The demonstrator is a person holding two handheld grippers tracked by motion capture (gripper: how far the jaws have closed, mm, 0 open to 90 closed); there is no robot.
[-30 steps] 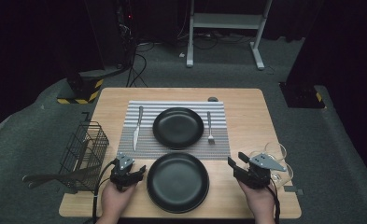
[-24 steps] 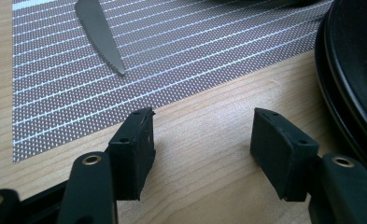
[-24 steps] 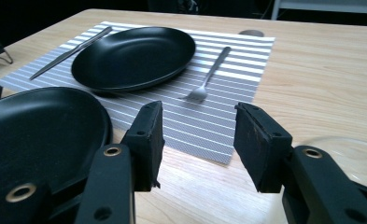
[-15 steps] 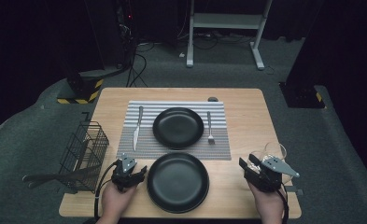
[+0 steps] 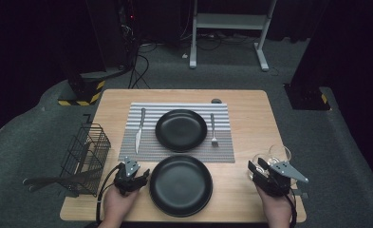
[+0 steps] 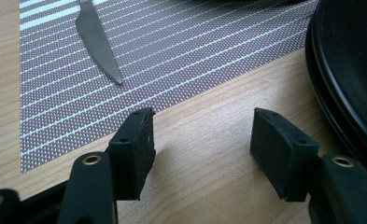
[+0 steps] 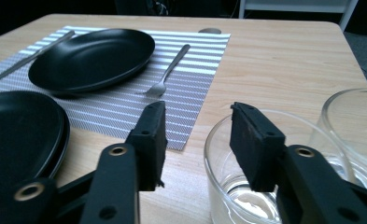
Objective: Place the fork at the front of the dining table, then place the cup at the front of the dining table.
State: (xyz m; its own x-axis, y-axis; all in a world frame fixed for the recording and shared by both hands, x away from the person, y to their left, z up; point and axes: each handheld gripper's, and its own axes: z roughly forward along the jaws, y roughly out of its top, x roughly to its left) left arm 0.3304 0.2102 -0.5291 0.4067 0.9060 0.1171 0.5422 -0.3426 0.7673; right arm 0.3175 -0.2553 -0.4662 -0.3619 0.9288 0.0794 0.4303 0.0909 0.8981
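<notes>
Two glasses are standing at the table's right edge, and the nearer glass [image 7: 246, 186] is being straddled at its rim by the right gripper [image 7: 197, 140], whose jaws have just been closing without pressing yet; next, firm closing is called for, probably; the left gripper [image 6: 202, 140] is being held open, empty

You're in a lab or studio setup dressed up as a dining spot, not a real home. The wooden table [image 5: 250, 118] sits on grey carpet with black drapes all around it. Behind the table there's a white metal frame stand [image 5: 231, 28], loose cables [image 5: 146, 61] on the floor, and a dark rack with yellow-black hazard tape [image 5: 87, 90] at its foot.
</notes>
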